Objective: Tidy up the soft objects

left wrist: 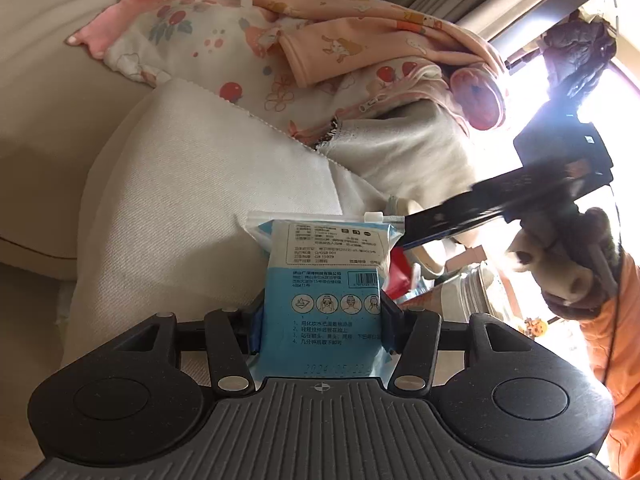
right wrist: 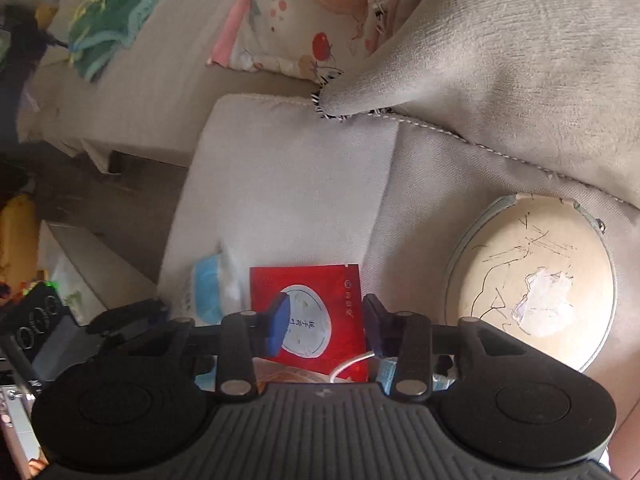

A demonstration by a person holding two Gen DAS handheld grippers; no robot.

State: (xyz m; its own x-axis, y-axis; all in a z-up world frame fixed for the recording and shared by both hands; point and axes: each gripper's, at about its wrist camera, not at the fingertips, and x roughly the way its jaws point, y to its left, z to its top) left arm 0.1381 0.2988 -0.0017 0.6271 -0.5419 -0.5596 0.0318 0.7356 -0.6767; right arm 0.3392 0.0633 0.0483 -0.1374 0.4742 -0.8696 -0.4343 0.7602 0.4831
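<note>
**Soft goods on sofa: two grippers, two packets, cushions and cloth**

One left gripper is recorded, its jaws clenched on one blue packet. The packet is held upright between the pads, printed side to the camera, its clear sealed top edge uppermost. It is raised in front of one white cushion.

One right gripper is recorded, pointed steeply down. Its jaws stand apart, released, and nothing is pressed between the pads. Two blue pads are counted, one on the left and a darker one on the right. Directly below the gap lies one red packet with a white round emblem, flat on the white cushion. Whether the pads touch it cannot be told. In the left wrist view this gripper is seen as a dark blurred bar, with one hand and one orange sleeve behind it.

Beside the red packet, to its left, the blue packet is seen edge-on.

One round beige disc, scribbled with dark lines and bearing a white patch, lies on the cushion to the right of the red packet, near but apart.

One grey cushion overlaps the white cushion's far edge.

One fruit-print cloth and one peach cartoon-print cloth are piled together behind the cushions.

One green cloth lies well apart, at the sofa's far end.

One white cord crosses the red packet's near corner.
</note>
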